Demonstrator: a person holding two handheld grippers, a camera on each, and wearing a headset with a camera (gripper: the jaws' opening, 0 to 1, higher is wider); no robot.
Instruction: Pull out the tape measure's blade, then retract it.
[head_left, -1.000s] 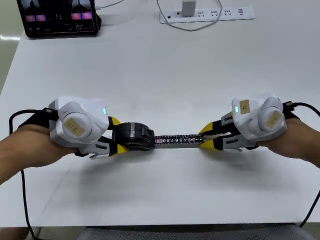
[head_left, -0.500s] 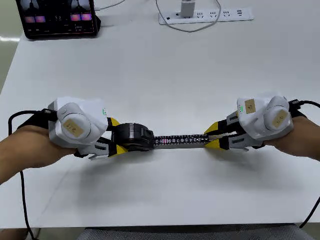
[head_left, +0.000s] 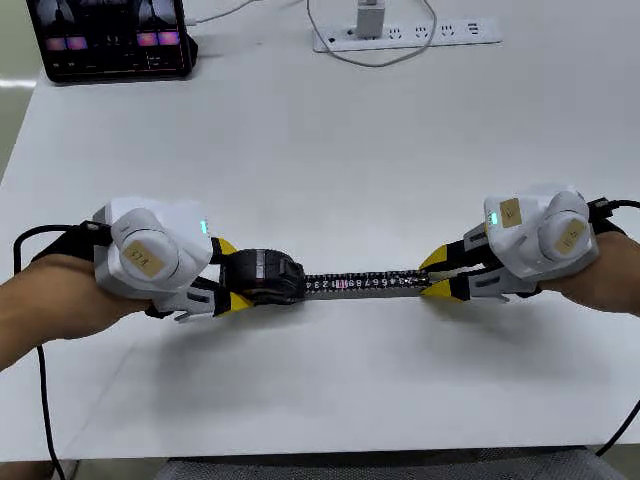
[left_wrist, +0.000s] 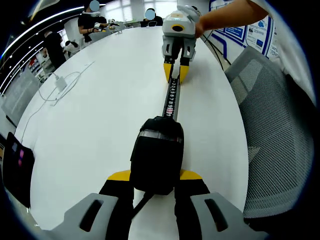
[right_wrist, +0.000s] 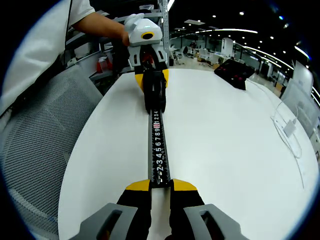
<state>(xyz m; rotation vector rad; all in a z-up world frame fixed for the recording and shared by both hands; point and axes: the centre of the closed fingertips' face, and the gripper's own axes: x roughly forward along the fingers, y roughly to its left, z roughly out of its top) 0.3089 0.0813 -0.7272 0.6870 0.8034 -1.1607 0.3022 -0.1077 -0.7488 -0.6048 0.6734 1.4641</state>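
Black tape measure (head_left: 265, 276) sits on the white table (head_left: 350, 150), near the front edge, L of centre in head view. L gripper (head_left: 233, 287) is clamped on its case from the L, with 1 yellow tip on each side. In L gripper view the case fills the gap btwn the 2 jaws. Blade (head_left: 365, 282) is out, running straight & low over the tabletop from the case to the R gripper (head_left: 436, 274), whose 2 yellow tips are pinched together on the blade's end. In R gripper view the printed scale faces up w/ 1 red mark partway along. The 2 grippers are well apart, facing each other.

Far L corner: tablet (head_left: 110, 35) w/ lit screen. Far edge: white power strip (head_left: 410, 30) w/ 1 white charger (head_left: 376, 15) plugged in. Grey mesh chair (left_wrist: 270, 125) is just beside the table's near edge.
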